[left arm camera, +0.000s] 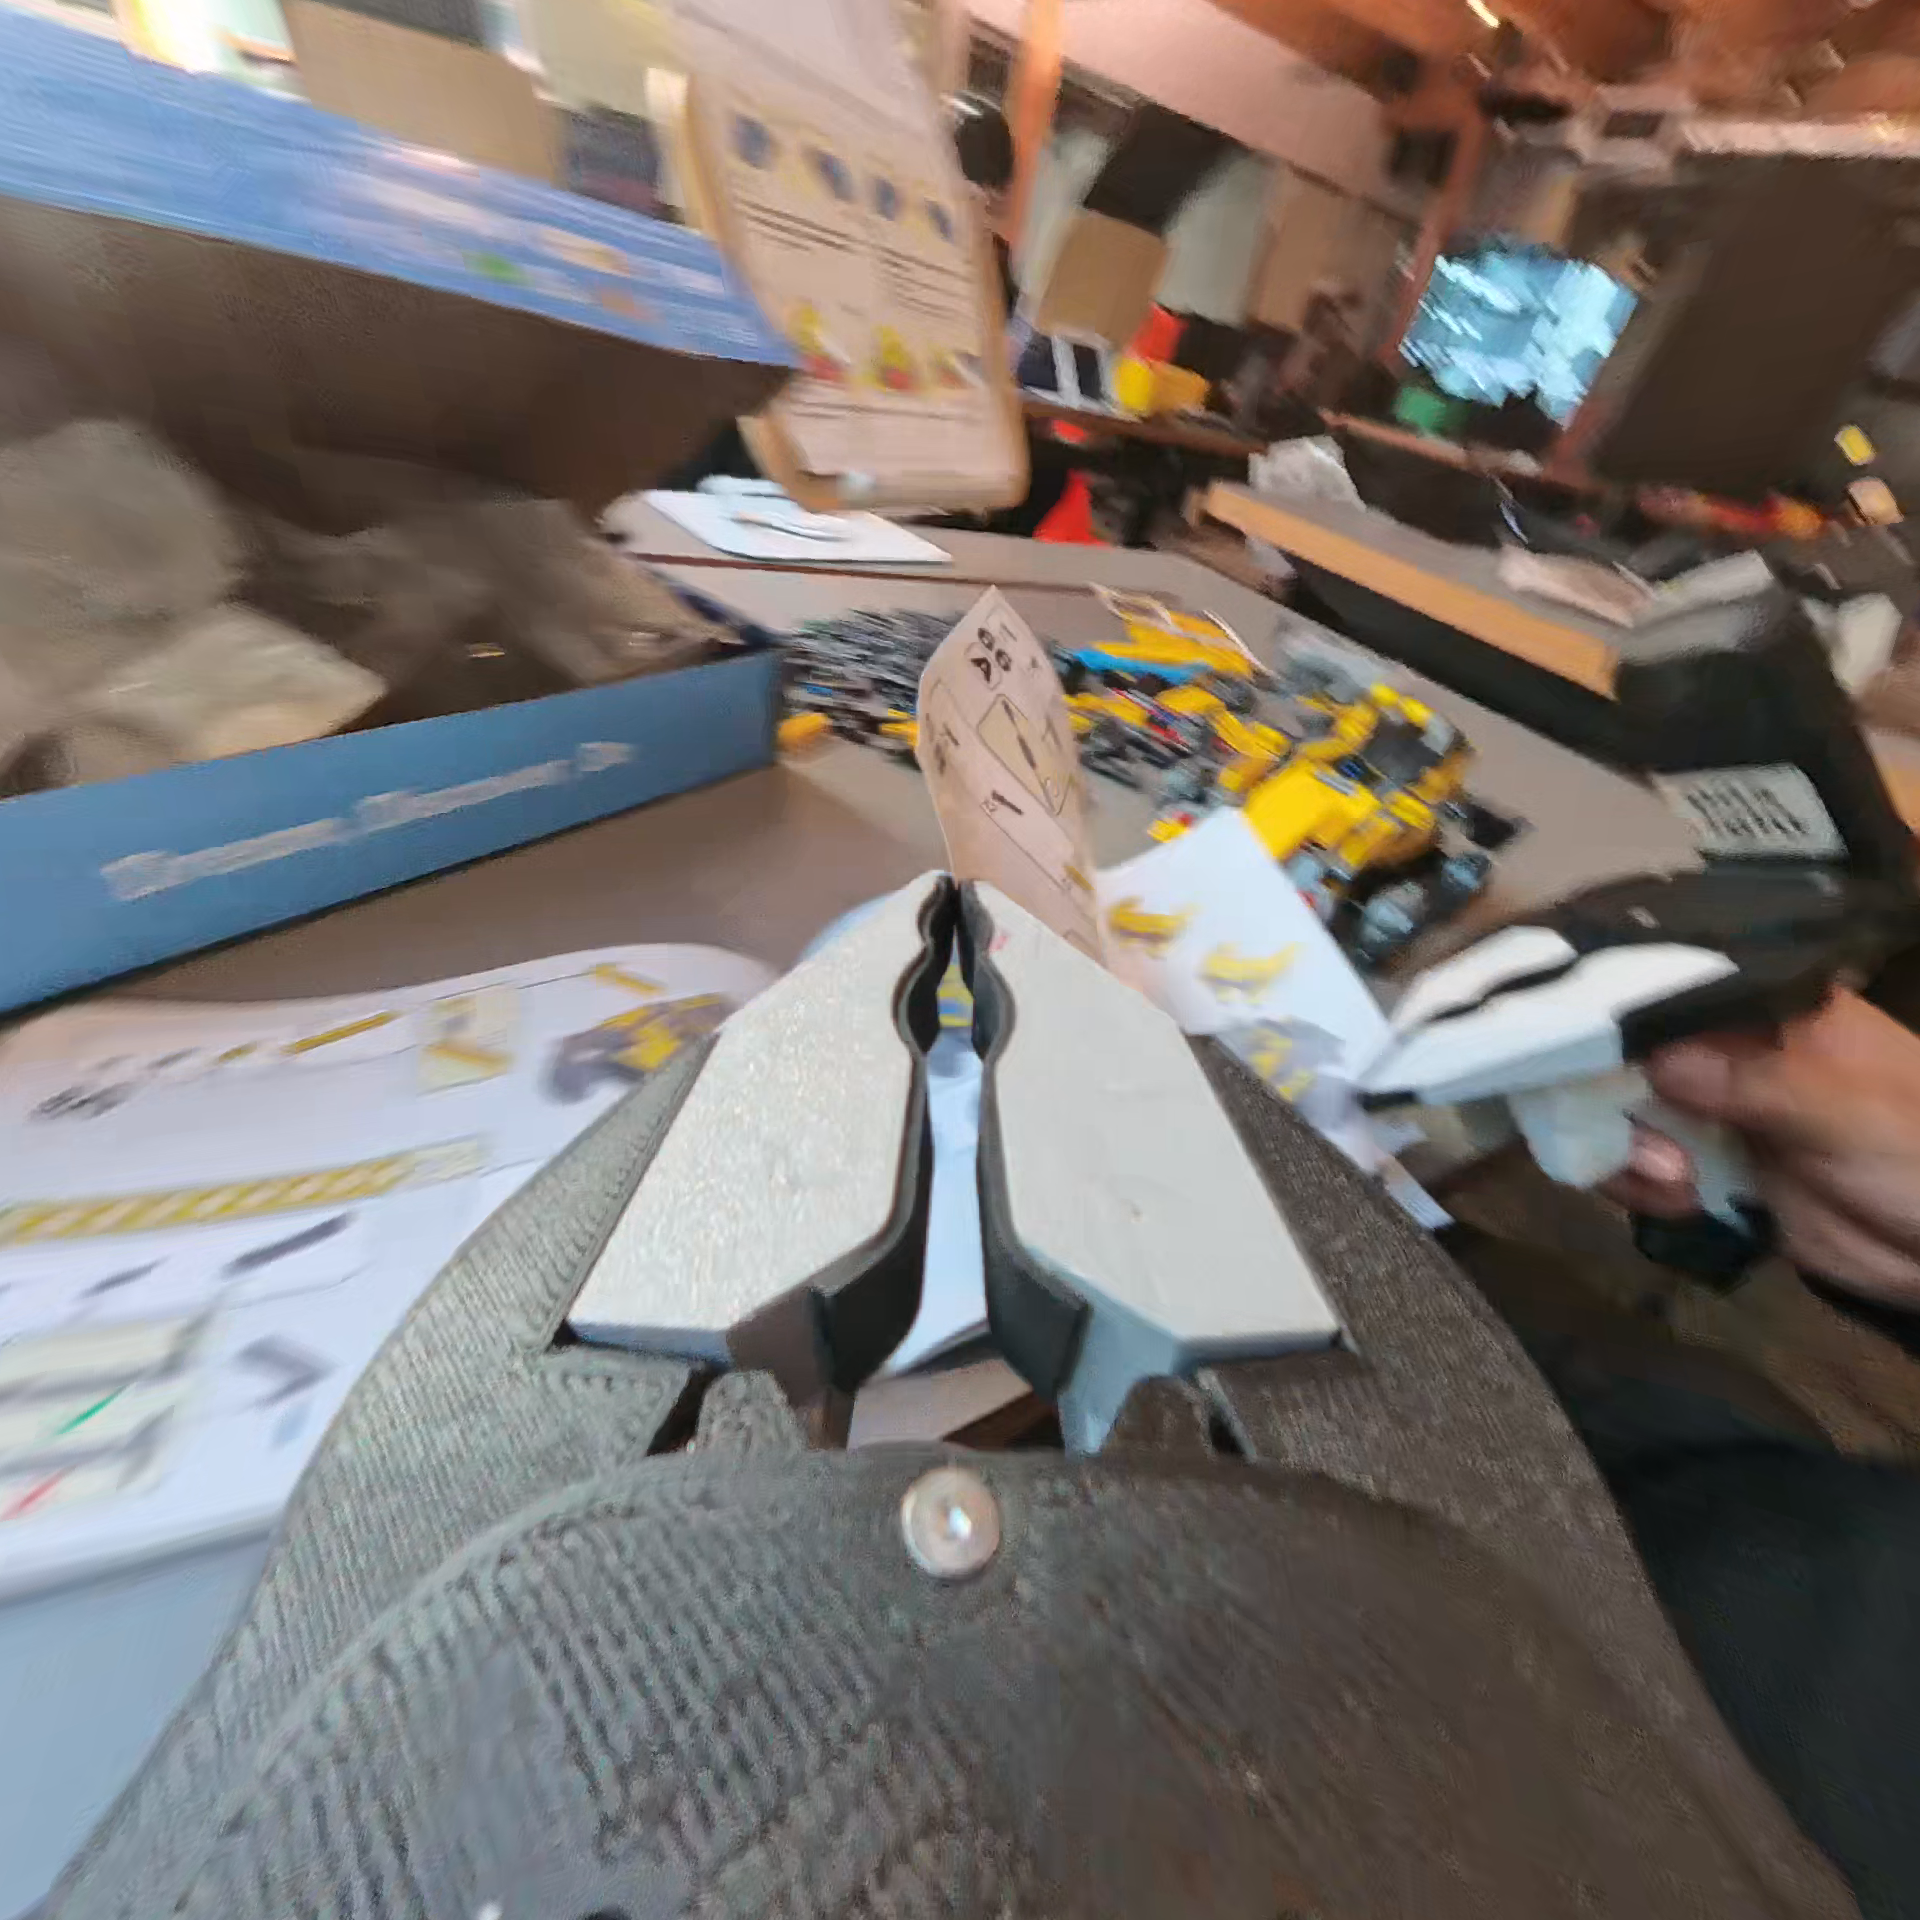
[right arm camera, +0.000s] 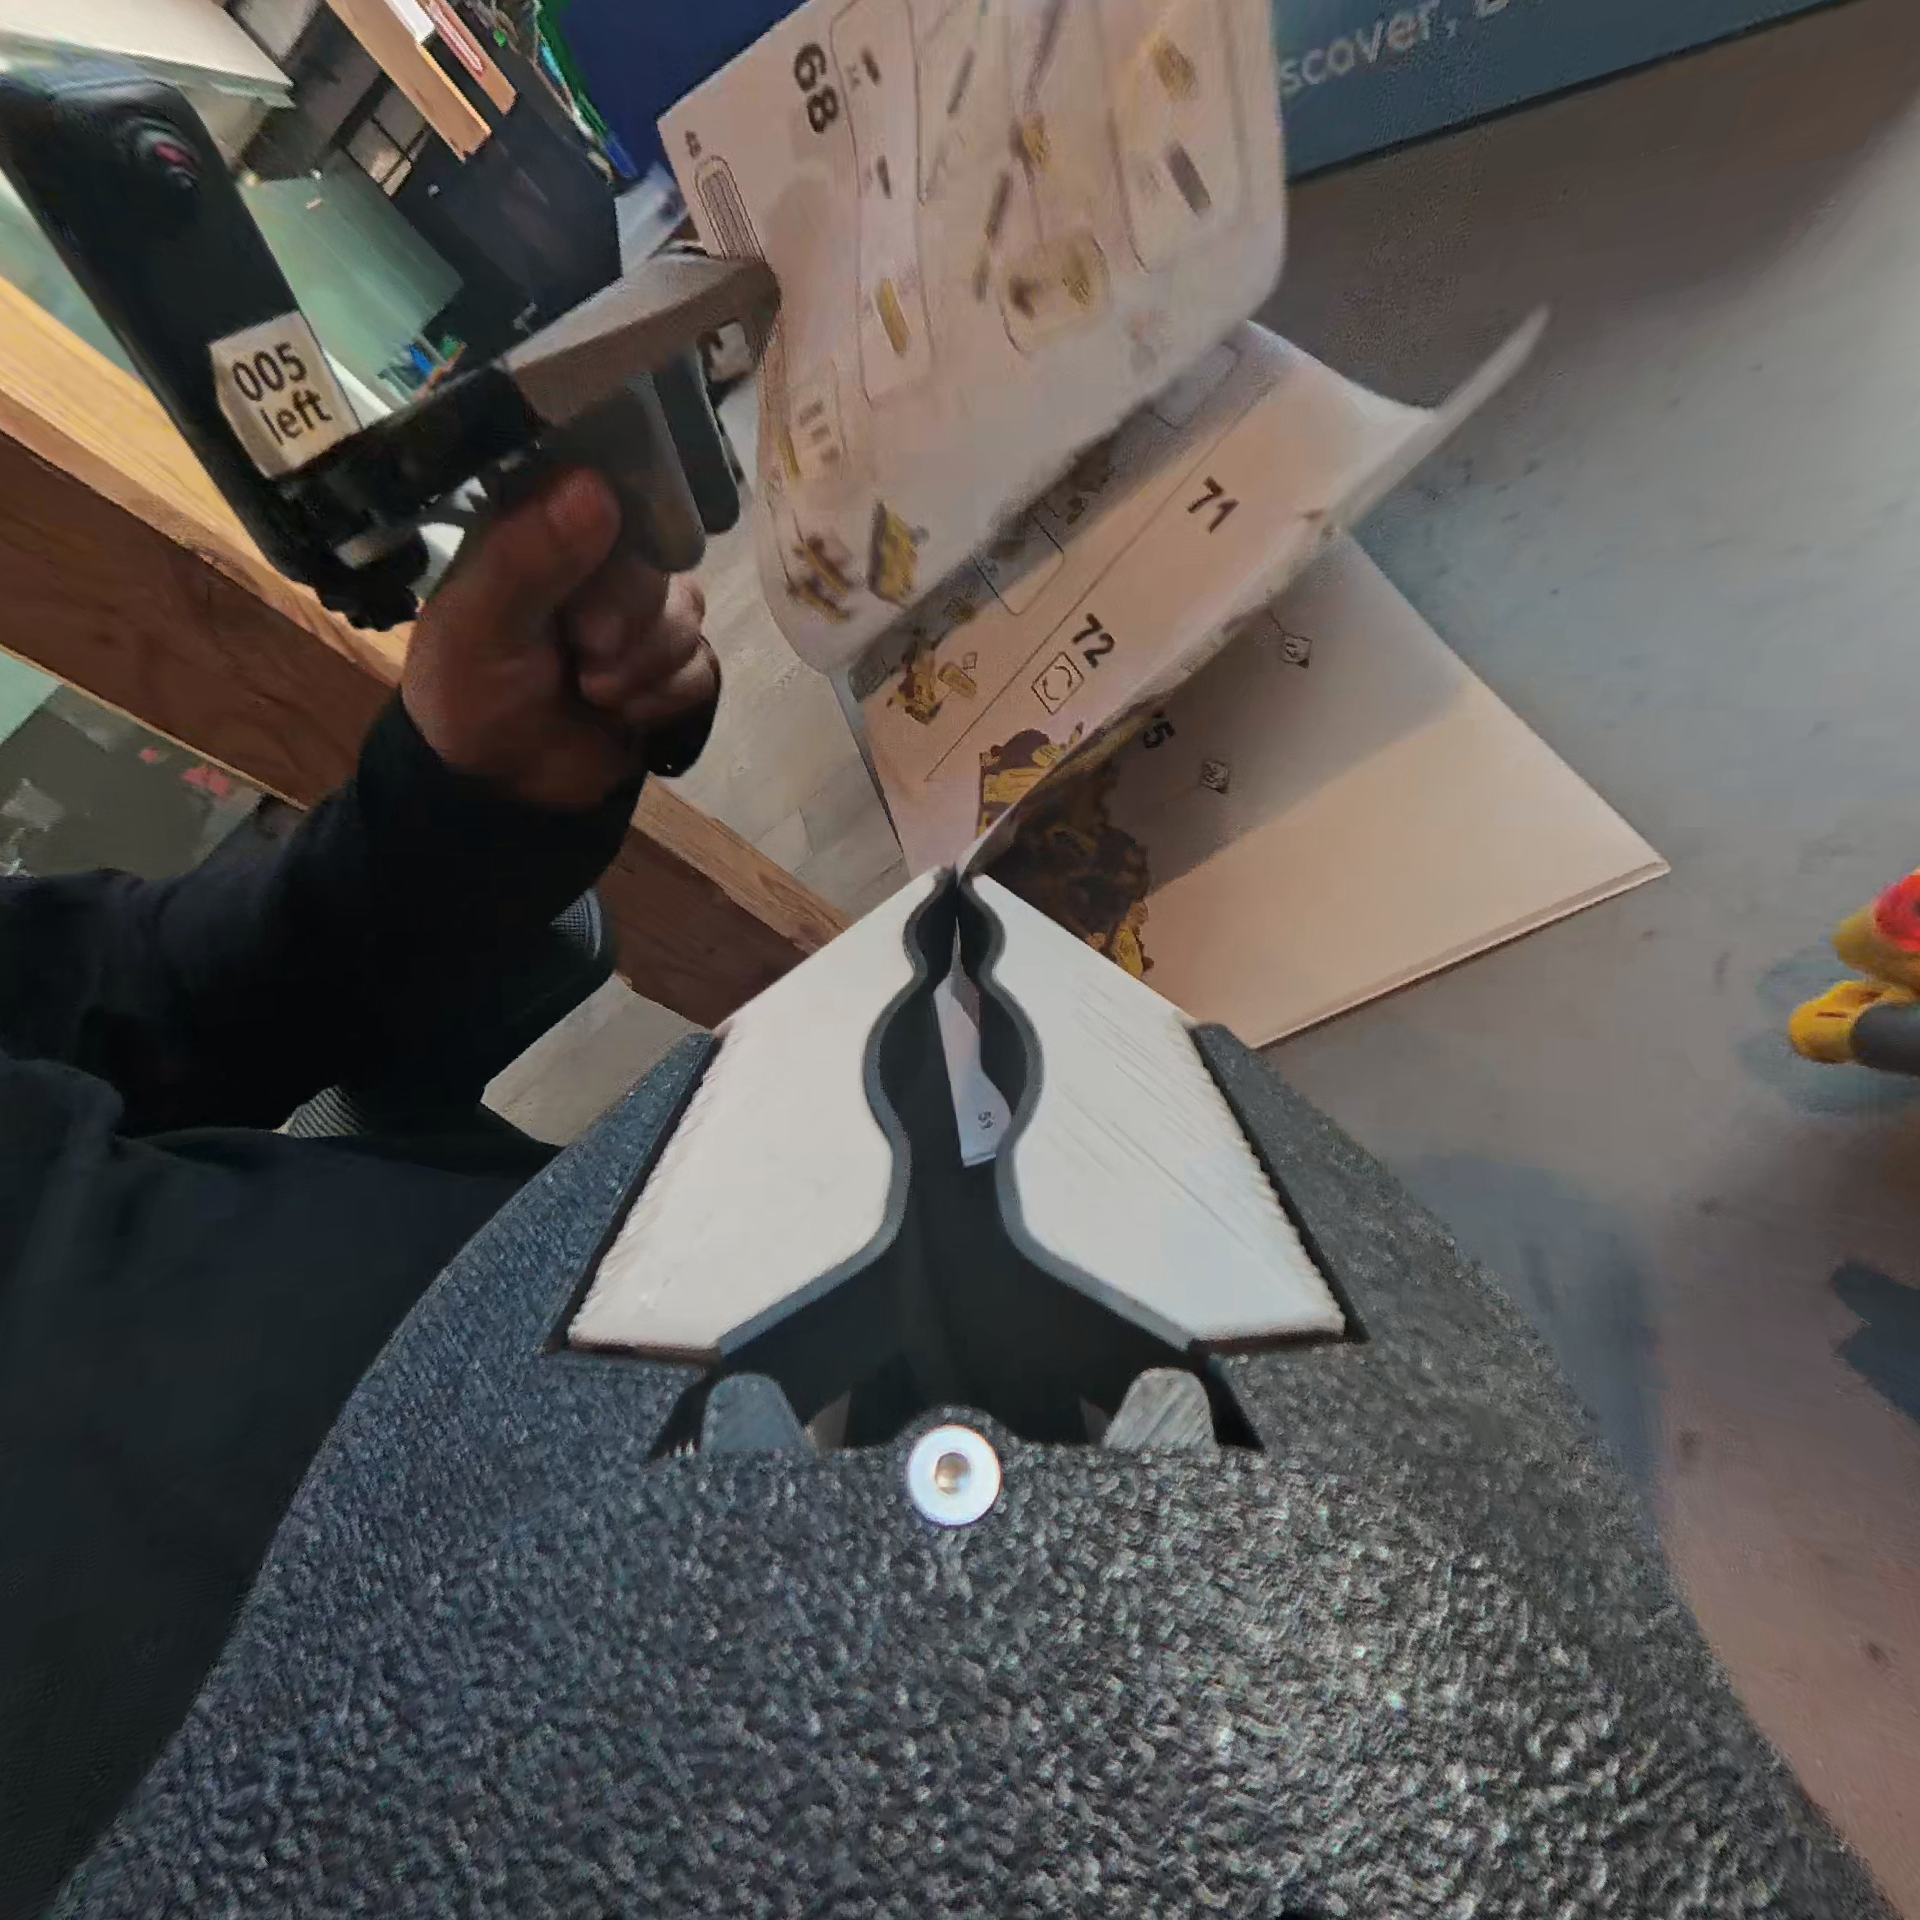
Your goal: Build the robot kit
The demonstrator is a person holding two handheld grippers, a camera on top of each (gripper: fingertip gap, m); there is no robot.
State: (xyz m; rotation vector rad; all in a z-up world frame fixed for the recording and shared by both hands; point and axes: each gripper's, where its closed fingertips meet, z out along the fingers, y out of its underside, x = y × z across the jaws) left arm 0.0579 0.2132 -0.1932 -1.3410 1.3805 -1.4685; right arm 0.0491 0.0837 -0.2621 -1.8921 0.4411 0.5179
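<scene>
Instruction booklet [right arm camera: 1299,769] lies open on the grey table [right arm camera: 1662,520], near the table's front edge, and both tools work on its pages. The left hand-held gripper [left arm camera: 954,894] has its jaws pressed together on the edge of one page [left arm camera: 997,748], which stands up from the booklet; in the right wrist view this same page [right arm camera: 987,312] is seen lifted and curved, so the grip seems to be there to keep the sheet away from the ones under it. The right hand-held gripper [right arm camera: 954,888] is also closed, and a thin page edge passes between its fingertips, low and close to the booklet's corner; it probably holds the lower pages so that they do not rise together with the lifted one. A hand [right arm camera: 561,623] in a dark sleeve carries the left tool. Behind the booklet stands a yellow brick-built vehicle [left arm camera: 1340,790] with loose dark pieces beside it, and to the left sits an open blue cardboard box [left arm camera: 384,821]. The left wrist view is blurred, so fine details there cannot be told.
</scene>
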